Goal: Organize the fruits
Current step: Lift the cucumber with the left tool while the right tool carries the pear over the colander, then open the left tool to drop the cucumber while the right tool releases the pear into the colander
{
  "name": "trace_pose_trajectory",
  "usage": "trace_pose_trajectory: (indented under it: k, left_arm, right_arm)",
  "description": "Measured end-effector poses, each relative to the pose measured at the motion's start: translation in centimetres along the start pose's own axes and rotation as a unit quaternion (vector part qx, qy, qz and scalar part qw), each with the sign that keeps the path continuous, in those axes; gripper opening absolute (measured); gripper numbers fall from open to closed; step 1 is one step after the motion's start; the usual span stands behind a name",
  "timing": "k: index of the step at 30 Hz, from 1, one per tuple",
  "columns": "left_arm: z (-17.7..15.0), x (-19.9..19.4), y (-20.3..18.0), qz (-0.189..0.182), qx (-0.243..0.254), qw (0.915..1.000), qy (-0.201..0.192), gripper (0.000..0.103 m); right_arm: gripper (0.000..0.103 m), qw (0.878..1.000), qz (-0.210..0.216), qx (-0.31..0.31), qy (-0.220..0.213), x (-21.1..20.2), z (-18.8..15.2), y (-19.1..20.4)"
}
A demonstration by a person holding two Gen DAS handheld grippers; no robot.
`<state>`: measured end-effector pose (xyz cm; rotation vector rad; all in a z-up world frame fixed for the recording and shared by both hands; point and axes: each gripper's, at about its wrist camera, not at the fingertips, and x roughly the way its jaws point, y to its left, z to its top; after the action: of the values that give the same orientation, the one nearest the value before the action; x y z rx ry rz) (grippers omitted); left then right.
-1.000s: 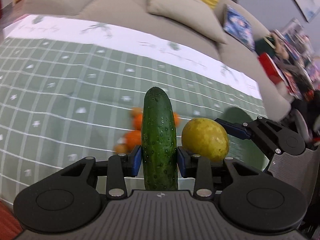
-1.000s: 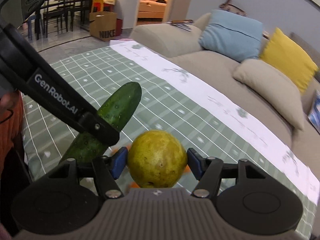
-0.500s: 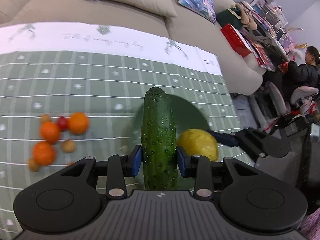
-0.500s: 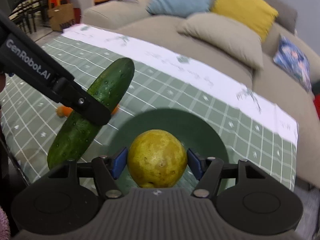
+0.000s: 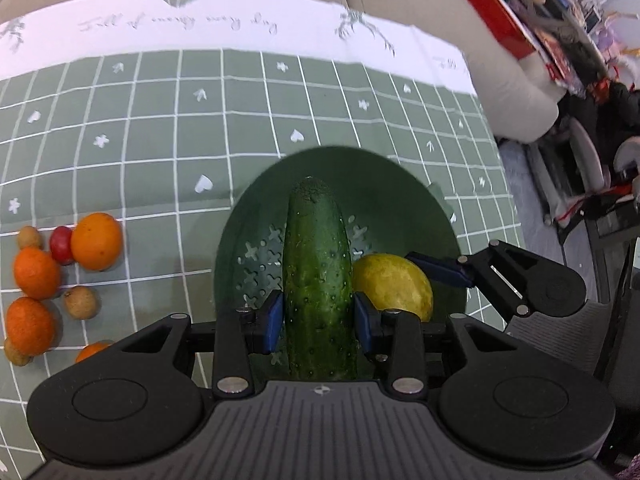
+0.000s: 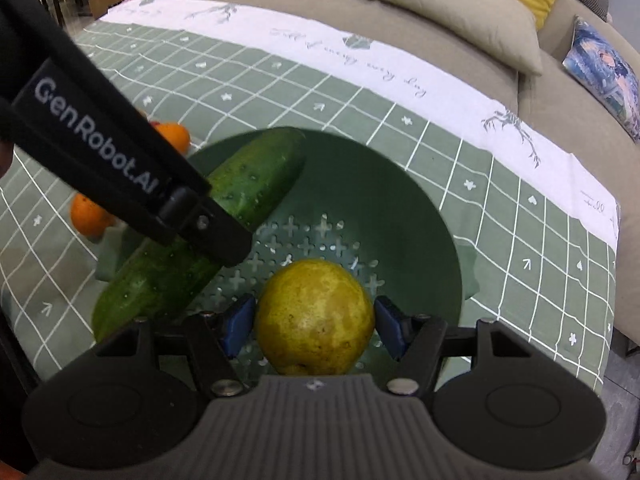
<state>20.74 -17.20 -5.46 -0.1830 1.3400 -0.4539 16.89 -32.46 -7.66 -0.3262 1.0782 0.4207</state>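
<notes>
Both grippers have come over the green colander [image 5: 400,196]; fingers clamp cucumber [image 5: 318,272] and guava [image 6: 314,316].

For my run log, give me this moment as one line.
left gripper: shut on cucumber | right gripper: shut on yellow fruit | both over green colander | oranges on tablecloth

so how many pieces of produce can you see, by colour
orange: 4
tan: 3
red: 1
green cucumber: 1
yellow fruit: 1
total: 10
</notes>
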Motion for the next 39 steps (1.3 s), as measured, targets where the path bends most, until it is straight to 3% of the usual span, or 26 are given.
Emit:
trace_pose_trajectory:
  k: [9, 19, 22, 23, 24, 31, 39]
  left_arm:
    - [0.3, 3.2, 0.4, 0.006, -0.003, 0.9991, 0.042, 0.041]
    - [0.4, 3.6, -1.1, 0.057, 0.058, 0.9957, 0.045, 0.044]
    - [0.6, 3.5, -1.0, 0.048, 0.051, 0.9963, 0.05, 0.054]
    - [0.5, 3.2, -0.9, 0.046, 0.05, 0.9965, 0.05, 0.054]
    - [0.5, 2.9, -0.9, 0.043, 0.05, 0.9967, 0.046, 0.055]
    - [-0.1, -1.6, 0.0, 0.017, 0.052, 0.9985, 0.007, 0.055]
    - [-2.7, -8.5, 2.1, 0.064, 0.092, 0.989, -0.096, 0.056]
  right_arm:
    - [0.061, 1.0, 0.007, -0.012, 0.02, 1.4, -0.2, 0.2]
    - [0.062, 0.999, 0.009, -0.013, 0.047, 3.6, 1.0, 0.4]
    - [0.065, 0.998, 0.01, -0.018, 0.055, 3.4, 1.5, 0.6]
    - [0.074, 0.998, 0.006, -0.024, 0.056, 3.2, 1.6, 0.7]
    - [0.08, 0.998, 0.002, -0.029, 0.055, 2.9, 1.8, 0.8]
    - [0.08, 0.997, -0.03, -0.042, 0.05, 0.2, 3.2, 1.3]
    - [0.086, 0.999, -0.03, 0.041, -0.008, -3.9, 4.3, 3.4]
